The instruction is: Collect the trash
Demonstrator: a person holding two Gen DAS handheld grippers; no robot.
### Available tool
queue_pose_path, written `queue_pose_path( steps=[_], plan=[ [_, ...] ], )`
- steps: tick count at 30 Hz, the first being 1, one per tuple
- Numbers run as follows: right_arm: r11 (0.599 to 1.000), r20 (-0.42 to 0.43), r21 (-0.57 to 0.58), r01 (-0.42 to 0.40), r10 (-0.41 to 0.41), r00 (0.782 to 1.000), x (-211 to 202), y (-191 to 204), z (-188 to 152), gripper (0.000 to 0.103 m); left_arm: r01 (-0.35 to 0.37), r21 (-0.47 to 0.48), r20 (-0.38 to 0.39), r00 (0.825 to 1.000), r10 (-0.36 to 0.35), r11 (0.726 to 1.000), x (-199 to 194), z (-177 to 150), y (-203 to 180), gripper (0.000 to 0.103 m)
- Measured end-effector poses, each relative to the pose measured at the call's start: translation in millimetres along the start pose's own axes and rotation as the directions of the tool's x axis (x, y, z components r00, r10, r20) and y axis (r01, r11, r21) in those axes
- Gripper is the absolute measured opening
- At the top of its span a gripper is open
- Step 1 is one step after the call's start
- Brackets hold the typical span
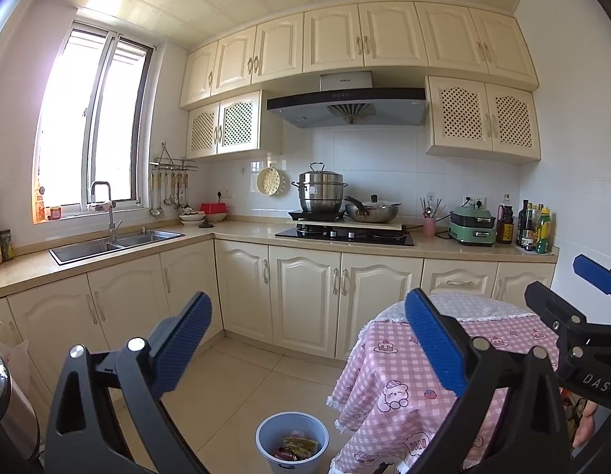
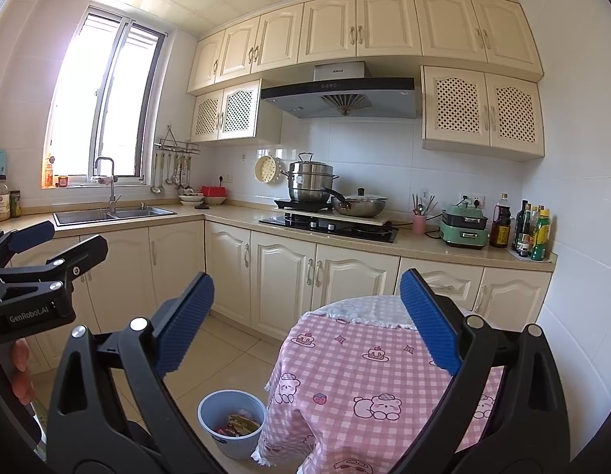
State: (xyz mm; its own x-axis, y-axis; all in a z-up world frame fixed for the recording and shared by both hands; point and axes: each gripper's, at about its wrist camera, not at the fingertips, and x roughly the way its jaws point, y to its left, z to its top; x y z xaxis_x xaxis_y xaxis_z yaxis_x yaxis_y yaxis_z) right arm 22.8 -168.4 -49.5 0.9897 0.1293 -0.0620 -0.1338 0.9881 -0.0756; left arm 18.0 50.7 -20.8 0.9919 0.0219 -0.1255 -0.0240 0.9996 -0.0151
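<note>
The left gripper (image 1: 309,349) with black arms and ribbed blue pads is seen with its jaws spread wide and nothing held between them; the right gripper (image 2: 307,326), of the same build, is likewise spread wide and empty. Both are held above the floor, facing the kitchen counter.

The round pale-blue plastic waste bin (image 1: 292,441) stands on the beige tiled floor (image 1: 234,371), just beside the hanging edge of the pink checked tablecloth with cartoon bears (image 1: 388,379). Crumpled coloured wrappers (image 1: 299,447) are seen lying inside it.

In the left wrist view the right gripper is caught at the right edge, with part of a hand (image 1: 585,422) below it. In the right wrist view the left gripper is caught at the left edge, its side lettered "GenRobot.AI", with fingers (image 2: 23,371) under it. More of the tabletop is shown in the right wrist view, and no loose item can be made out on the cloth there; part of the bin's rim is hidden by the cloth.

Behind, a steel double sink (image 1: 115,243) is set below the window, a stacked steel steamer pot (image 1: 320,193) and a lidded steel wok (image 1: 370,209) stand over the black gas hob (image 1: 344,235), and a green electric cooker (image 1: 473,227) sits beside a row of sauce bottles (image 1: 534,227)
</note>
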Motion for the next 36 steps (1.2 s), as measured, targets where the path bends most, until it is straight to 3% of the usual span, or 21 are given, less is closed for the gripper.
queue_pose_path(
  steps=[36],
  plan=[
    [1.000, -0.027, 0.009, -0.009, 0.010, 1.000, 5, -11, -9, 0.095, 0.009, 0.011, -0.027, 1.000, -0.008, 1.000, 7, -8, 8, 0.096]
  ],
)
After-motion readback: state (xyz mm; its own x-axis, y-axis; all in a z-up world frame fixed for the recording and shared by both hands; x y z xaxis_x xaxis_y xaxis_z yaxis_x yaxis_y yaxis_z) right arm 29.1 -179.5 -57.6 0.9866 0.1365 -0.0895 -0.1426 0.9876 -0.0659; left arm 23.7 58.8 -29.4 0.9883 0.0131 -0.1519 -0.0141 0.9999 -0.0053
